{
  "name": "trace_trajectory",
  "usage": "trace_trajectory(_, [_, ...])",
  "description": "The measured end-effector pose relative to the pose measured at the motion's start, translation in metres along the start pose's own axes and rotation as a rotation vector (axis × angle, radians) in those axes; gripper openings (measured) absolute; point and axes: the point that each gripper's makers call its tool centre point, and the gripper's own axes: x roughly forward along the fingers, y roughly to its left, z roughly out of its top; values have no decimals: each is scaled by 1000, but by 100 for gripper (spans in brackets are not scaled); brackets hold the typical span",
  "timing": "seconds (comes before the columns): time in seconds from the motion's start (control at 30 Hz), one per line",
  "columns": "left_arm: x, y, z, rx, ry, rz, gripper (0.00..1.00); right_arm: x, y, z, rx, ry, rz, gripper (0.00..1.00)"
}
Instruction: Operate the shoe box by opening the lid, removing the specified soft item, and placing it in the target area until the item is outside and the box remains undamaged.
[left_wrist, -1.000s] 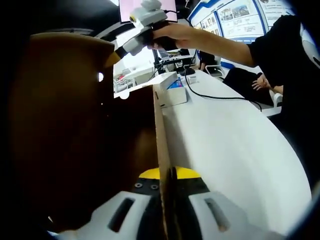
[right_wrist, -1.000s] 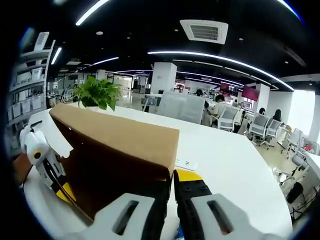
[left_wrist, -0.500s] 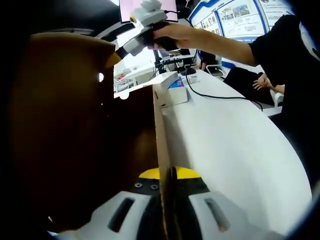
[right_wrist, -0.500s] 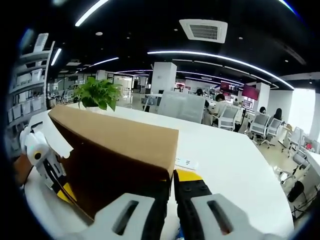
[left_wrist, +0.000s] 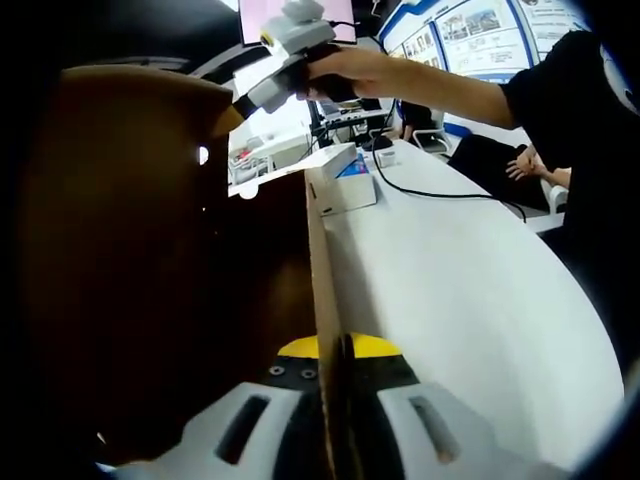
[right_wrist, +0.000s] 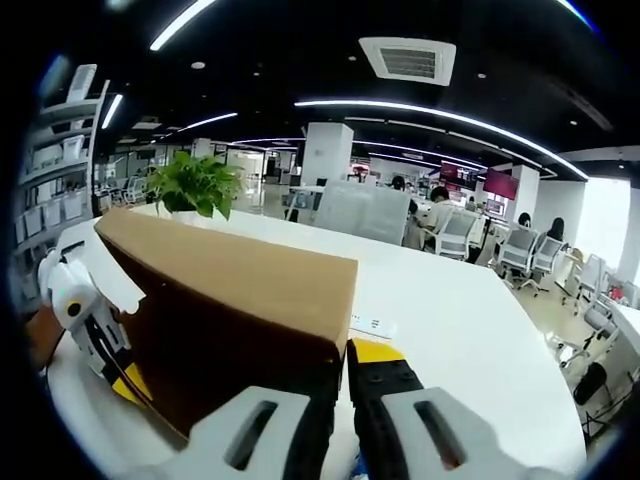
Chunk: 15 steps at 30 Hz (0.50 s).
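Observation:
A brown cardboard shoe box stands on the white table with its lid raised. My left gripper is shut on the thin top edge of the box wall. From the upper part of the left gripper view, a person's hand holds my right gripper at the lid's corner. In the right gripper view, my right gripper is shut on the edge of the lid. My left gripper sits low at the left. The inside of the box is dark, and its contents are hidden.
A small white and blue carton and a black cable lie on the table beyond the box. A potted plant stands behind the lid, and a small white card lies near it. People sit at desks farther off.

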Motion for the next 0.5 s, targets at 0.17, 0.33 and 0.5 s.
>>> trace_trajectory(0.17, [0,1,0,7,0,5,5,0,0,0,2,-2,0,1])
trace_trajectory(0.33, [0,2,0,20,0,16,6,-1,1,-2,3,-7,1,1])
trace_trajectory(0.5, [0,5,1,1,-11,18,13,-2,4,-4,3,-9,1,1])
